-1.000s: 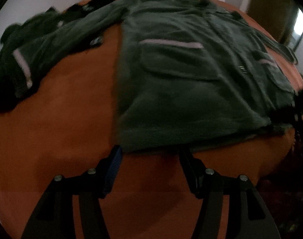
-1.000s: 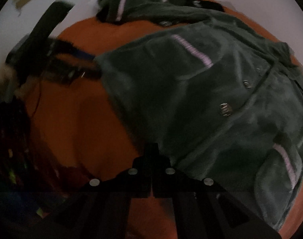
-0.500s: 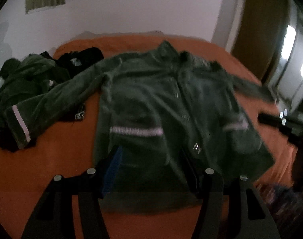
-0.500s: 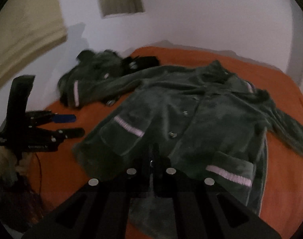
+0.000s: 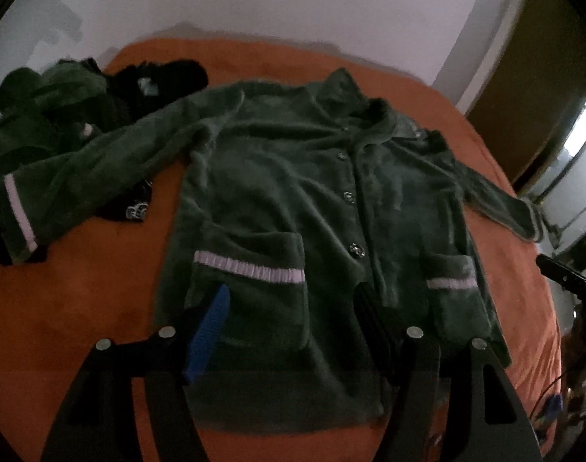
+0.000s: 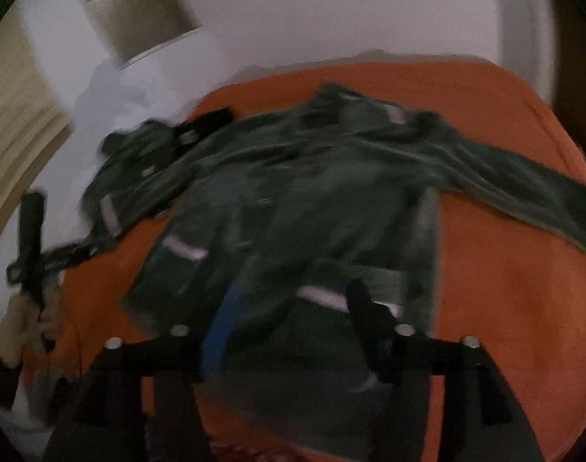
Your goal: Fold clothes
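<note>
A dark green fleece jacket [image 5: 304, 200] with pale stripes on its pockets lies spread flat, front up, on the orange bed [image 5: 81, 292], sleeves stretched out to both sides. My left gripper [image 5: 293, 308] hovers open above the jacket's lower left pocket, nothing between its fingers. In the blurred right wrist view the same jacket [image 6: 331, 192] lies ahead, and my right gripper [image 6: 293, 308] stands open over the hem near the right pocket. The left gripper [image 6: 34, 246] shows at the far left of that view, held by a hand.
A pile of other dark green and black clothes [image 5: 61, 115] sits at the bed's far left, under the jacket's left sleeve. A white wall [image 5: 293, 7] runs behind the bed. A brownish door or wardrobe [image 5: 531, 77] stands to the right.
Both grippers have risen and pulled back from the jacket's hem. The right gripper, shut before, has let go and is now open. The jacket lies spread flat.
</note>
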### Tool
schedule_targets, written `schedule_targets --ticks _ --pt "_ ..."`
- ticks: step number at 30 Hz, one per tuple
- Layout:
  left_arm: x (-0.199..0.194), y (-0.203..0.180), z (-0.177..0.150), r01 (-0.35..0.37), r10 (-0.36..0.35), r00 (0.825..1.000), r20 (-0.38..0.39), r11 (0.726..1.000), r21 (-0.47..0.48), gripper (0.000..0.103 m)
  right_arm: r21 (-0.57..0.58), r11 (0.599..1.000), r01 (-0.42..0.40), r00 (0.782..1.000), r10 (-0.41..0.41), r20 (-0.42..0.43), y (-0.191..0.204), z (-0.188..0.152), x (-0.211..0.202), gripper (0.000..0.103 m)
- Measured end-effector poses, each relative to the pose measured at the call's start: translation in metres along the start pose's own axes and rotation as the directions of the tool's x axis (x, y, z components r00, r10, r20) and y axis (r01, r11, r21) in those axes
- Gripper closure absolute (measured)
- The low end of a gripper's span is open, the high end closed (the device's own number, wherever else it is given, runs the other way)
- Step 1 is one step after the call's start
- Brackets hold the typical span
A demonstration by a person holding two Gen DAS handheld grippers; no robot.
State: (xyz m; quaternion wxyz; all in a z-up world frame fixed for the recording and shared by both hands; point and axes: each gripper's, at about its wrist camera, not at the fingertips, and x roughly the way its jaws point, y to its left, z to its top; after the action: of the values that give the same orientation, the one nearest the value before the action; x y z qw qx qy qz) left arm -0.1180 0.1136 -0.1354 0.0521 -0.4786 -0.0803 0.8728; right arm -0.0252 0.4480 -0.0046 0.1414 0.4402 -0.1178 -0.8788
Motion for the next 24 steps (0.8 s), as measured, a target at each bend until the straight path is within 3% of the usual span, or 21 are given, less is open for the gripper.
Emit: schedule_targets --ticks 4,6,9,11,14,18,20,22,24 --pt "0.048 -0.011 0.013 0.029 -0.025 0.991 -0.132 0.999 0.026 0.035 0.226 0.972 0.066 0.994 -0.044 -0.100 -0.067 0.029 0.027 0.043" --pt "0.072 -0.017 0.015 0.050 -0.038 0.977 -0.208 0.997 0.054 0.035 0.375 0.924 0.067 0.993 -0.024 -0.118 -0.103 0.039 0.036 0.038" --pt "0.100 -0.024 0.019 0.093 -0.070 0.955 -0.288 0.994 0.066 0.035 0.476 0.878 0.046 0.991 0.019 -0.130 -0.144 0.048 0.049 0.037" --pt "0.108 -0.024 0.028 0.137 -0.126 0.950 -0.285 0.990 0.019 0.035 0.474 0.878 0.071 0.995 -0.028 -0.097 -0.169 0.055 0.051 0.037" --pt "0.117 -0.022 0.048 0.201 -0.210 0.946 -0.245 0.978 -0.060 0.035 0.554 0.828 0.087 0.996 -0.072 -0.049 -0.211 0.052 0.044 0.037" --pt "0.132 -0.028 0.073 0.181 -0.186 0.961 -0.207 0.983 -0.043 0.033 0.668 0.740 0.077 0.989 -0.143 0.044 -0.255 0.034 0.018 0.032" --pt "0.143 -0.034 0.082 0.155 -0.158 0.966 -0.206 0.987 -0.028 0.032 0.660 0.746 0.090 0.991 -0.132 0.014 -0.266 0.032 0.015 0.031" --pt "0.148 -0.038 0.090 0.156 -0.154 0.965 -0.210 0.988 -0.005 0.032 0.626 0.767 0.141 0.985 -0.175 -0.008 -0.276 0.031 0.001 0.031" --pt "0.152 -0.043 0.097 0.163 -0.157 0.967 -0.202 0.986 0.017 0.031 0.648 0.747 0.148 0.981 -0.195 0.000 -0.294 0.027 -0.008 0.025"
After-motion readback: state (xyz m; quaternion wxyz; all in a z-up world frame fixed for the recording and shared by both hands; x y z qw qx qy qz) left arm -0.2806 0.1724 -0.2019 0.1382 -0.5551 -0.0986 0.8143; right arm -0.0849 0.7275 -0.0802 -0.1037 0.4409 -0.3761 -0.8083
